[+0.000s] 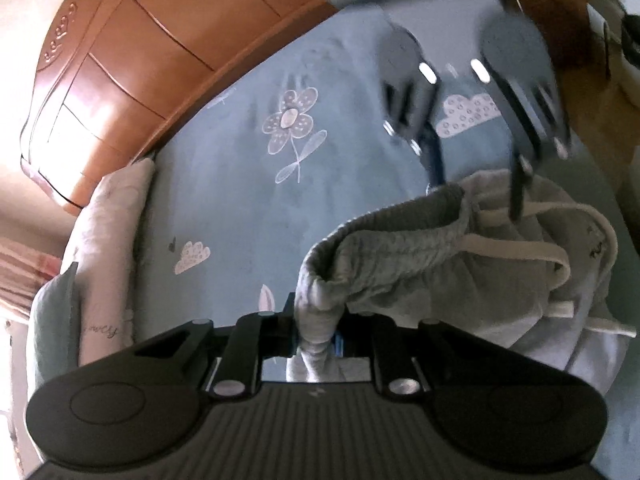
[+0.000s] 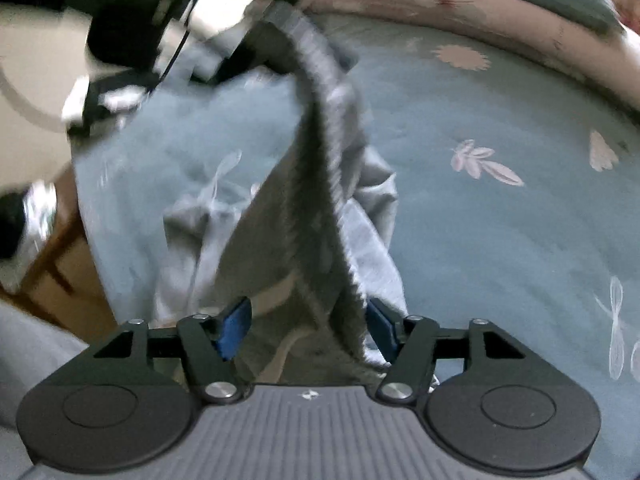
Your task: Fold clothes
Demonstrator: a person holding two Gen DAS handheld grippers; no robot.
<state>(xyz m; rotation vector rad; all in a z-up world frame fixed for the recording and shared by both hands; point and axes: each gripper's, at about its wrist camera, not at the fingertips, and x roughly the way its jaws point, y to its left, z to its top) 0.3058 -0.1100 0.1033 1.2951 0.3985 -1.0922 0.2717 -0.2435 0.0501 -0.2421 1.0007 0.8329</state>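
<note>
The left hand-held gripper (image 1: 316, 340) is clamped on the ribbed waistband of a pair of grey trousers (image 1: 400, 240), its jaws nearly together with the cloth bunched between them. From that pinch the waistband runs ahead and to the right of it, and the rest of the garment lies crumpled on the bed (image 1: 240, 184) beyond, with a pale drawstring (image 1: 516, 250) looped across the heap. Holding by the waistband makes sense: it is the stiffest edge, and lifting it lets the legs hang or drag straight.

The right hand-held gripper (image 2: 306, 328) has its jaws standing apart. The blue pads (image 2: 234, 326) sit either side of a band of the trousers (image 2: 304, 208), which stretches from between them up to the other gripper (image 2: 280, 20) at the far end. The pads do not look to be pressing on the cloth, so I judge it either lets go here or is about to take a new hold farther along the edge. Both pictures are blurred around the far gripper.

The trousers are at the near edge of the bed, part raised and part still heaped, so the folding looks barely begun. A pillow (image 1: 108, 216) lies off to the left gripper's left, by the wooden headboard (image 1: 132, 60).
</note>
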